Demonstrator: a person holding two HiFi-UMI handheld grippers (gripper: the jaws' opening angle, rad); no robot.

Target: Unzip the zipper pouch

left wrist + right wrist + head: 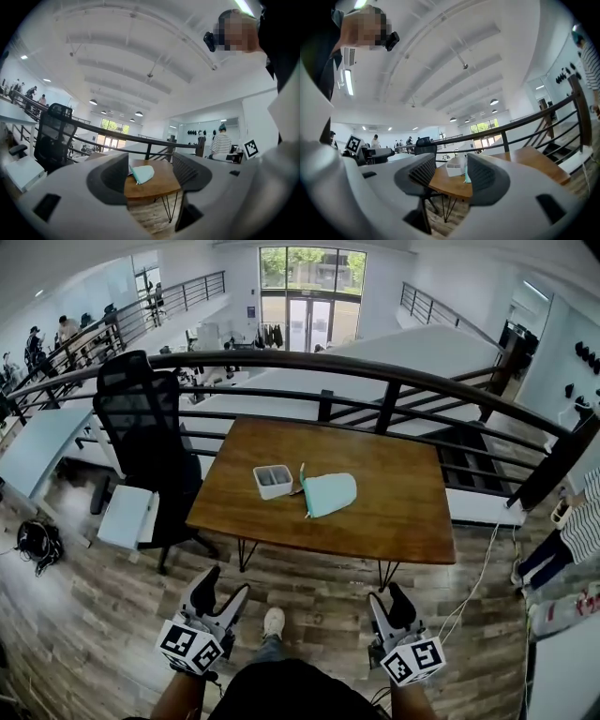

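While I stood back from the wooden table (394,512), I held both grippers low and level in front of me, and neither touched anything. My left gripper (223,585) had its jaws well apart and gripped nothing; in the left gripper view the far table showed through the gap. My right gripper (387,598) was open too, its jaws a little closer together, and it held nothing either. The pale teal pouch (330,493) lay flat near the middle of the table, well apart from both grippers and ahead of them, roughly between the lines they pointed along. Its darker long edge faced a small white box (273,481) that sat just beside it on the left. A black office chair (141,427) stood left of the table.
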